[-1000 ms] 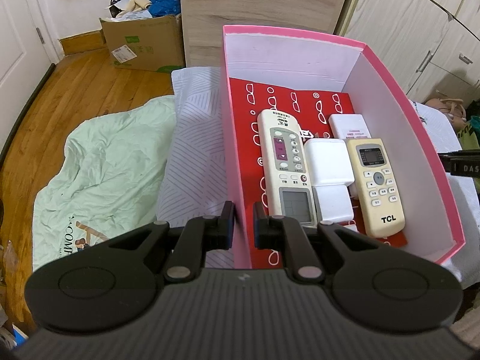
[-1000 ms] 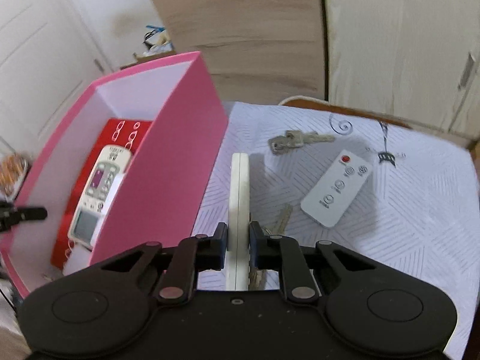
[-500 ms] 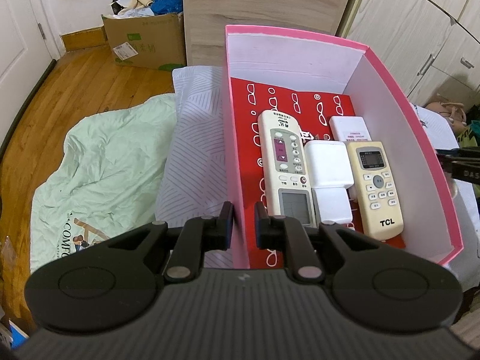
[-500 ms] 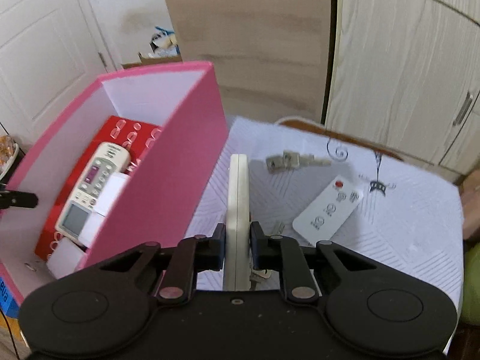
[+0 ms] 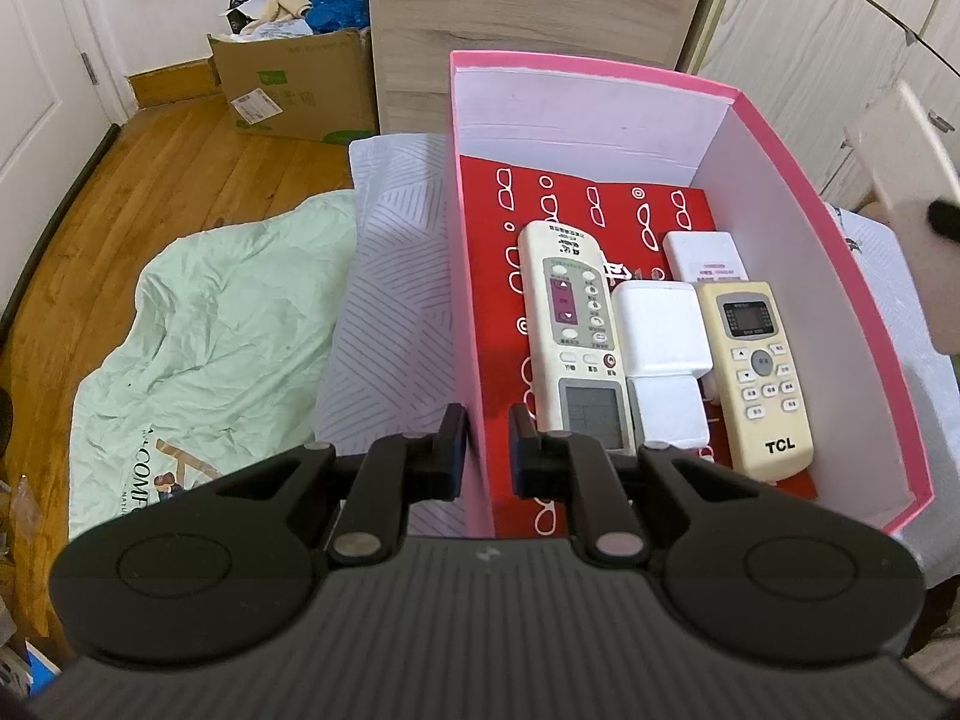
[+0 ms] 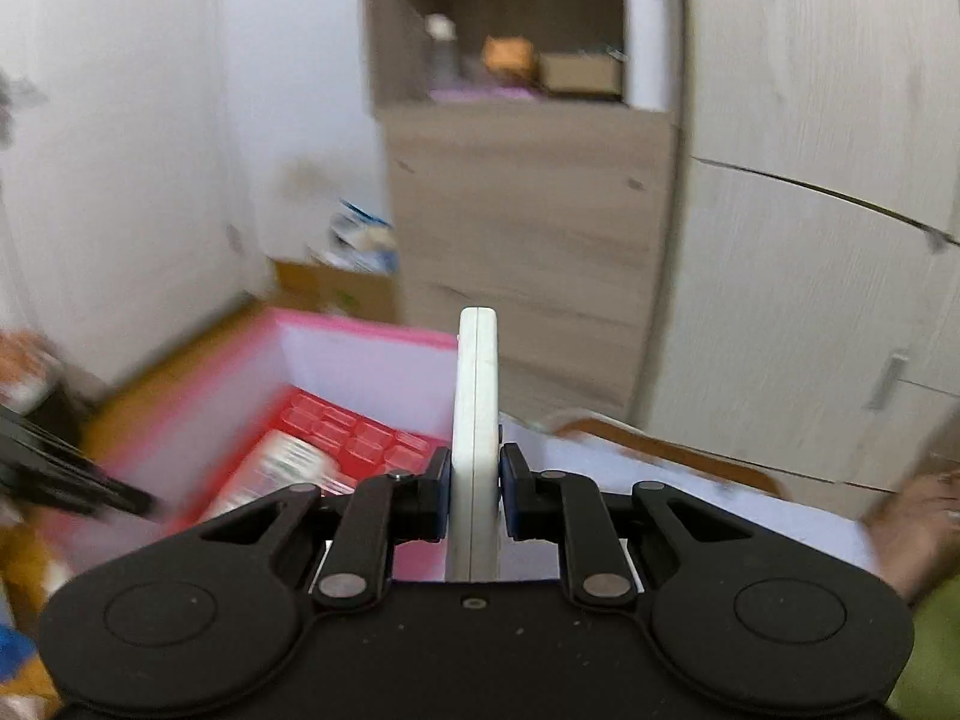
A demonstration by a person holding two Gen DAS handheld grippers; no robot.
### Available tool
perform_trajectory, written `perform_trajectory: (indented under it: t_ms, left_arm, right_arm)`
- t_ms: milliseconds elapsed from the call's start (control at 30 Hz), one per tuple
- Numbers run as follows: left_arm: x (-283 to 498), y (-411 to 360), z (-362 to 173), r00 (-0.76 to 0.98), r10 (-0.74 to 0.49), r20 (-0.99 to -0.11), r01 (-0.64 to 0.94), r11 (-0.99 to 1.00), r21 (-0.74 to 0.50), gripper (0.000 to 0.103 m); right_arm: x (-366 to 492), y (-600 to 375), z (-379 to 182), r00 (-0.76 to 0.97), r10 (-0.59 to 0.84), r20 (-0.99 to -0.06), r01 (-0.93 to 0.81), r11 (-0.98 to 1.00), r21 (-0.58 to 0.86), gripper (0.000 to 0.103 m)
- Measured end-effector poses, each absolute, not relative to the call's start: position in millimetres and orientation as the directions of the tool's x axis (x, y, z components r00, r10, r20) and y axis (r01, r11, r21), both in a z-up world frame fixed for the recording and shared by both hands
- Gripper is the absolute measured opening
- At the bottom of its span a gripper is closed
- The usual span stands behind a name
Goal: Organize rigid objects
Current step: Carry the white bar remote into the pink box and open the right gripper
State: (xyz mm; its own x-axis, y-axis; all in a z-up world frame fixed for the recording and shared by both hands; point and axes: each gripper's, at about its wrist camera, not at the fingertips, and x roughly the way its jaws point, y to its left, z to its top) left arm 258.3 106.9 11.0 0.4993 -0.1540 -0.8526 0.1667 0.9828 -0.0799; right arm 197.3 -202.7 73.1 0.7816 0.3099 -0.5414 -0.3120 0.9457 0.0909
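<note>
My left gripper (image 5: 480, 447) is shut on the left wall of the pink box (image 5: 465, 300). The box holds a long white remote (image 5: 573, 330), a cream TCL remote (image 5: 759, 372) and white blocks (image 5: 660, 339) on a red patterned floor. My right gripper (image 6: 474, 489) is shut on a flat white remote (image 6: 477, 396), held on edge in the air by the pink box (image 6: 360, 354). That remote shows blurred at the right edge of the left wrist view (image 5: 906, 180).
The box rests on a white striped cloth (image 5: 390, 276). A green blanket (image 5: 204, 330) lies on the wood floor to the left. A cardboard box (image 5: 294, 90) stands by a wooden cabinet (image 5: 528, 0). Wardrobe doors (image 6: 810, 240) are at the right.
My right gripper has lifted the white remote off the cloth and tilted up, moving toward the box; the keys and small remote have left its view. The left gripper has stayed on the box wall.
</note>
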Motion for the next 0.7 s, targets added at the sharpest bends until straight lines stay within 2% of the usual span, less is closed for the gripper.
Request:
perform_trajectory:
  t_ms: [100, 167, 267, 333, 467, 533, 633, 700]
  left_arm:
    - [257.9, 105.2, 11.2, 0.500, -0.145, -0.854, 0.165, 0.984, -0.071, 0.012]
    - [257.0, 103.8, 11.0, 0.503, -0.142, -0.853, 0.167, 0.984, -0.065, 0.012]
    - [258.1, 105.7, 11.1, 0.500, -0.150, -0.853, 0.163, 0.984, -0.078, 0.012]
    - [259.5, 108.9, 11.4, 0.497, -0.162, -0.852, 0.155, 0.983, -0.097, 0.012]
    - [256.5, 111.9, 10.1, 0.501, -0.178, -0.847, 0.167, 0.980, -0.107, 0.012]
    - [255.9, 113.1, 10.7, 0.499, -0.183, -0.847, 0.166, 0.980, -0.114, 0.012]
    - [255.9, 111.7, 10.8, 0.500, -0.181, -0.847, 0.171, 0.979, -0.108, 0.012]
    - [256.6, 111.3, 10.4, 0.501, -0.182, -0.846, 0.175, 0.979, -0.107, 0.012]
  right_arm:
    - [195.2, -184.1, 81.3, 0.758, 0.402, -0.514, -0.396, 0.909, 0.127, 0.020]
    - [200.2, -169.1, 78.3, 0.729, 0.434, -0.530, -0.431, 0.892, 0.138, 0.020]
    - [221.7, -146.8, 71.0, 0.639, 0.541, -0.546, -0.502, 0.832, 0.237, 0.020]
    - [239.3, -128.7, 67.7, 0.598, 0.554, -0.579, -0.512, 0.820, 0.256, 0.020]
    - [269.9, -90.0, 57.2, 0.596, 0.459, -0.659, -0.561, 0.825, 0.068, 0.020]
    - [281.4, -76.9, 49.4, 0.609, 0.425, -0.670, -0.579, 0.815, -0.009, 0.020]
    - [296.0, -70.8, 43.2, 0.580, 0.472, -0.664, -0.611, 0.791, 0.029, 0.020]
    - [295.5, -62.5, 43.0, 0.604, 0.437, -0.667, -0.623, 0.780, -0.054, 0.020]
